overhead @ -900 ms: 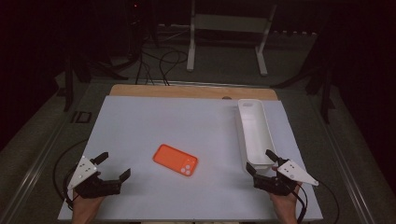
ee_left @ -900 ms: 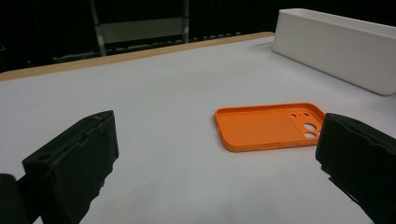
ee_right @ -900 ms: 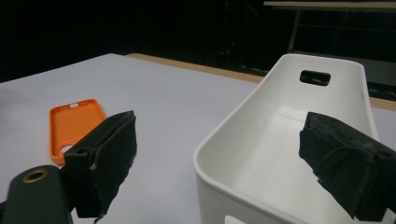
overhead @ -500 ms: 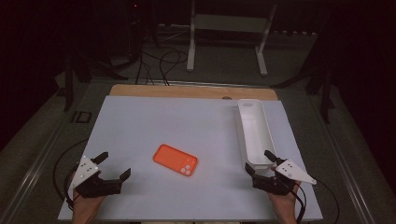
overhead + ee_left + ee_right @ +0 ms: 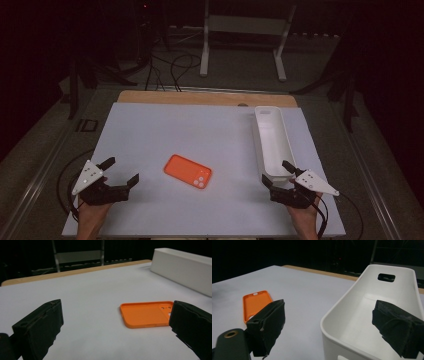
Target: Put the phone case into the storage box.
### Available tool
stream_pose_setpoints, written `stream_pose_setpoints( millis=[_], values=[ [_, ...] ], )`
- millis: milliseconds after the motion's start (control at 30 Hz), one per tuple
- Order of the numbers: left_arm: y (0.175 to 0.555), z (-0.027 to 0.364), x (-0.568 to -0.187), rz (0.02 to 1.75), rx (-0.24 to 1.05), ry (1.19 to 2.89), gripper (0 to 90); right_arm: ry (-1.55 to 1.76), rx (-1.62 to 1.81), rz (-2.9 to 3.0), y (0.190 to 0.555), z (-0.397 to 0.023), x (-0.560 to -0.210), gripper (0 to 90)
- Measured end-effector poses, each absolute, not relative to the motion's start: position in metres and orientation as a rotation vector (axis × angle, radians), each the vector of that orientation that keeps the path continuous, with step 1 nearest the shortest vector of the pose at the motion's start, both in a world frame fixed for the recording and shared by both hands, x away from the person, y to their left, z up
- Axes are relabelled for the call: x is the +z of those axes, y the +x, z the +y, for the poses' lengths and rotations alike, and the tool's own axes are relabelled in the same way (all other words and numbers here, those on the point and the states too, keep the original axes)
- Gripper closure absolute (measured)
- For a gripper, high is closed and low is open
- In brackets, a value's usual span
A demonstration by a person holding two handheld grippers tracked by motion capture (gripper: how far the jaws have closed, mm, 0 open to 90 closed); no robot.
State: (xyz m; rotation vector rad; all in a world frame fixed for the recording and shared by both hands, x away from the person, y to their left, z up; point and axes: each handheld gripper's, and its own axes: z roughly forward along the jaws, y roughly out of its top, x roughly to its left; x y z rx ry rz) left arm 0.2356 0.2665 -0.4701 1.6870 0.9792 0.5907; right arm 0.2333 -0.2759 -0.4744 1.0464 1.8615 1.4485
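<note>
Nothing has shifted: both my hand-held grippers, left point(image 5: 119, 172) and right point(image 5: 278, 172), stay wide and empty. The orange phone case point(image 5: 188, 171) lies mid-worktop, at three o'clock from my left; the white bin point(image 5: 272, 142) waits, unfilled.

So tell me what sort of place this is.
Probably a lab or recording studio: a white work table in a dark room, loose cables on the floor behind it, and a metal stand at the back.
</note>
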Motion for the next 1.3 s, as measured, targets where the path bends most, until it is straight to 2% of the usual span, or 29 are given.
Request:
stream_pose_setpoints(
  millis=[733,1133,1300],
  values=[
    [0.268,0.234,-0.468,0.938,0.537,1.77,1.4,1.076,1.446,1.858,0.231,-0.278,-0.479,11.3],
    [0.283,0.218,-0.476,0.93,0.504,1.829,6.9,1.072,1.439,1.865,0.232,-0.277,-0.481,11.3],
    [0.287,0.214,-0.481,0.945,0.496,1.849,12.0,1.067,1.441,1.864,0.231,-0.277,-0.48,11.3]
  ],
)
